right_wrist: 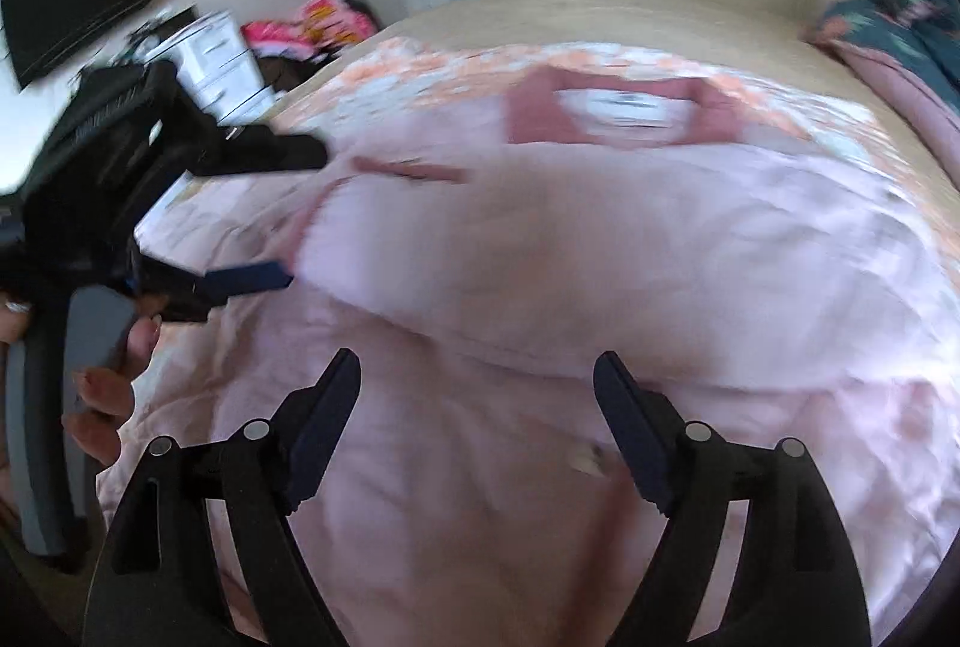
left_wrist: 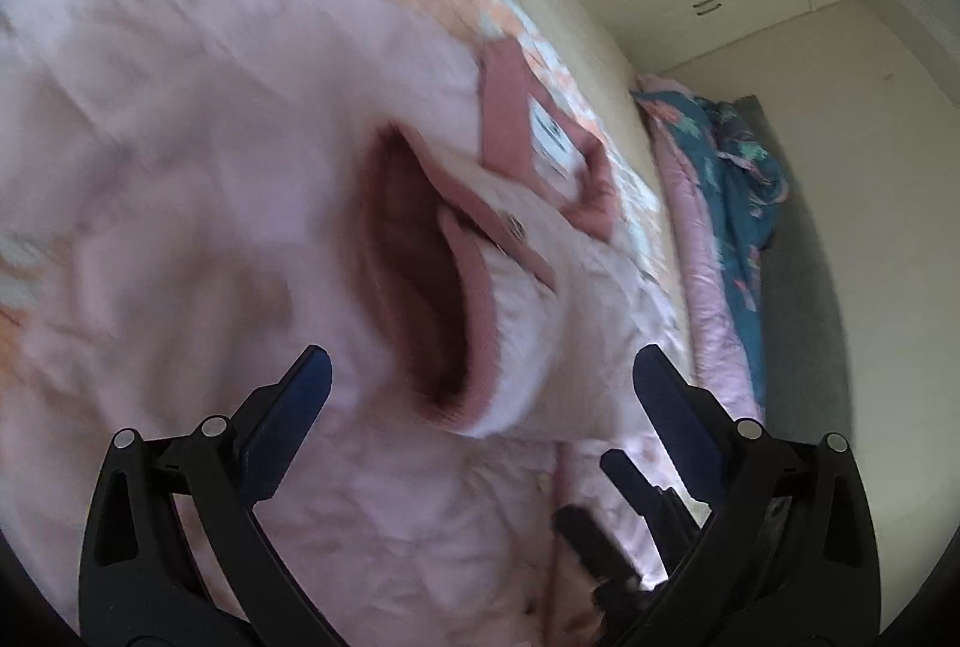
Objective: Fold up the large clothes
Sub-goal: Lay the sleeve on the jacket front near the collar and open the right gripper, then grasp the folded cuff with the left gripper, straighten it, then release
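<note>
The left gripper (left_wrist: 480,371) hangs with jaws apart over a pale pink garment (left_wrist: 210,167), a sleeve opening (left_wrist: 420,281) between them; the right gripper (right_wrist: 477,371) gapes empty above the same garment, spread across the bed (right_wrist: 600,17)

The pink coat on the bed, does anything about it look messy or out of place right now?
Somewhat. The pink coat lies rumpled on the bed, one cuff gaping open over its front, and the darker collar sits crooked. Both tongs, left and right, are open and hold nothing.
</note>
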